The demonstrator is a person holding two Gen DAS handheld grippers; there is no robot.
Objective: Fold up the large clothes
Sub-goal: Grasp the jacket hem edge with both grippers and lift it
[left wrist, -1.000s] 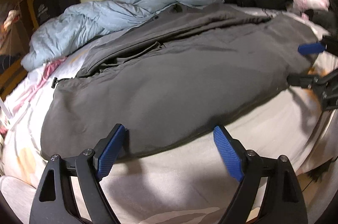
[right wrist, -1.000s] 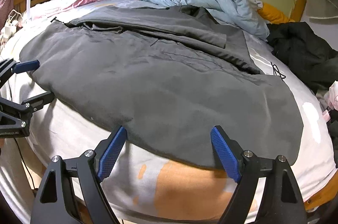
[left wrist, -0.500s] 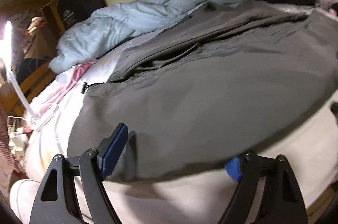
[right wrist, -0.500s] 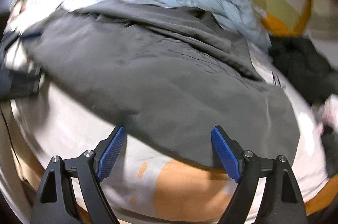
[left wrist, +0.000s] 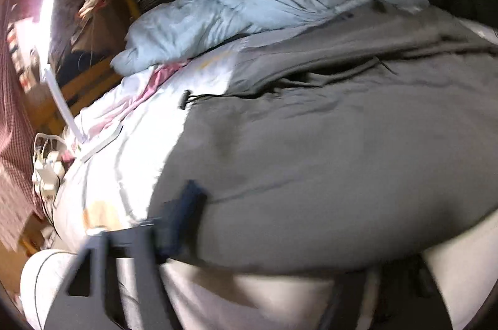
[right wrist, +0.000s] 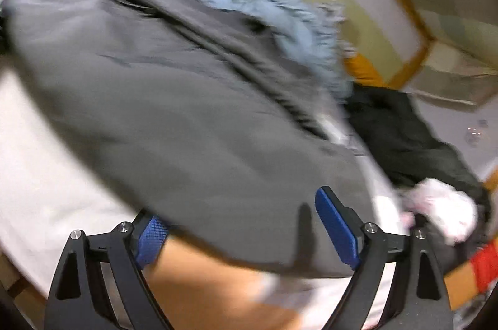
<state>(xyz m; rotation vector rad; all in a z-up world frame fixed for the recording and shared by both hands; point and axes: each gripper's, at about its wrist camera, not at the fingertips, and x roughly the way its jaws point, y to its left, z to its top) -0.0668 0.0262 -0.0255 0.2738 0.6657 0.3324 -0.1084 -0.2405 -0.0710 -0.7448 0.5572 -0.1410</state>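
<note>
Gray garment (right wrist: 186,99), bed: both claws, left (left wrist: 280,236) and right (right wrist: 246,230), spread astride near hem; pinch one layer, evenly.

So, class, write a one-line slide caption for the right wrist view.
Open right hand-held gripper straddles the near hem of a grey garment spread on the bed.

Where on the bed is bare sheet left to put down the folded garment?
Bare sheet shows left of the grey garment, below the blue duvet. A near strip lies before its hem. Crowded: duvet behind, black clothes to the right.
</note>
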